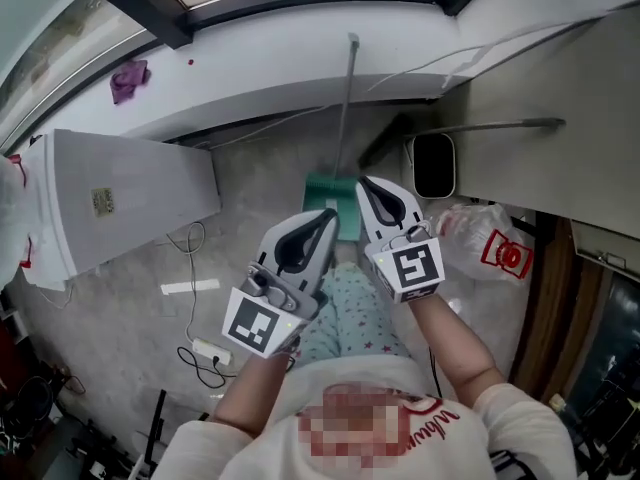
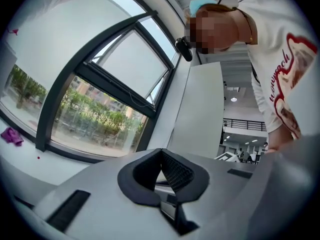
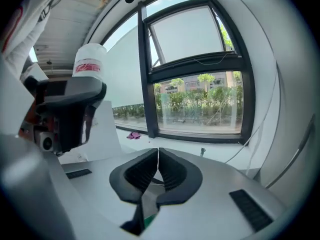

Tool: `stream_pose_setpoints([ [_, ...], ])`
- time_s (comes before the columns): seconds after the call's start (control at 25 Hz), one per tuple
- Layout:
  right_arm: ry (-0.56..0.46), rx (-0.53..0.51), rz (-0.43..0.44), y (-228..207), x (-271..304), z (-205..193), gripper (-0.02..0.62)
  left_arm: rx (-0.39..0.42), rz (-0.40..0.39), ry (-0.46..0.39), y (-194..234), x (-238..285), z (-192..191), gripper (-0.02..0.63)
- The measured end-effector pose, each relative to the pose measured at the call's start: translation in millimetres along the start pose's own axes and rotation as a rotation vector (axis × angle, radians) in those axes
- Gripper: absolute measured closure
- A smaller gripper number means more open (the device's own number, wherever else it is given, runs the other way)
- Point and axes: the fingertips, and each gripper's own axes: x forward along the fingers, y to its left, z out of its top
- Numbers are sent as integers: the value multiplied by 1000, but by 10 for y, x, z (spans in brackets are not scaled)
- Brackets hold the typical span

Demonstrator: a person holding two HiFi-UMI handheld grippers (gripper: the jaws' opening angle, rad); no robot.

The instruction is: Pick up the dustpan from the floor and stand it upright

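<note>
A green dustpan rests on the grey floor below the window, partly hidden behind my grippers. Its long grey handle runs up toward the white sill. In the head view my left gripper hangs above the pan's near edge, its jaws together and empty. My right gripper is just right of the pan, also shut with nothing held. The left gripper view shows the closed left gripper facing the window. In the right gripper view the right gripper is closed, and a sliver of the green dustpan shows below it.
A white cabinet stands to the left, with a power strip and cables on the floor near it. A plastic bag with red print and a dark-rimmed bin lie right, under a desk. A purple cloth lies on the sill.
</note>
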Motion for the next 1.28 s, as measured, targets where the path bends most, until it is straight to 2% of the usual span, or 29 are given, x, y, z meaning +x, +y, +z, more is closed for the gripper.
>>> stream_pose_setpoints([
  [0.28, 110, -7, -33, -283, 723, -571, 569, -39, 7, 35, 275, 37, -447, 586],
  [0.6, 202, 115, -32, -639, 1441, -1444, 562, -51, 24, 72, 614, 61, -963, 586],
  [0.68, 219, 143, -41, -729, 1605, -1645, 506, -49, 38, 80, 730, 55, -1092, 586],
  [0.92, 289, 100, -57, -909, 2139, -2168, 489, -61, 107, 104, 1062, -1, -1376, 586],
  [1.12, 332, 133, -70, -1112, 2509, -2453, 430, -56, 80, 131, 1079, -24, -1571, 586],
  [1.28, 322, 202, -147, -1409, 2719, -2544, 422, -69, 69, 159, 1037, -91, -1745, 585],
])
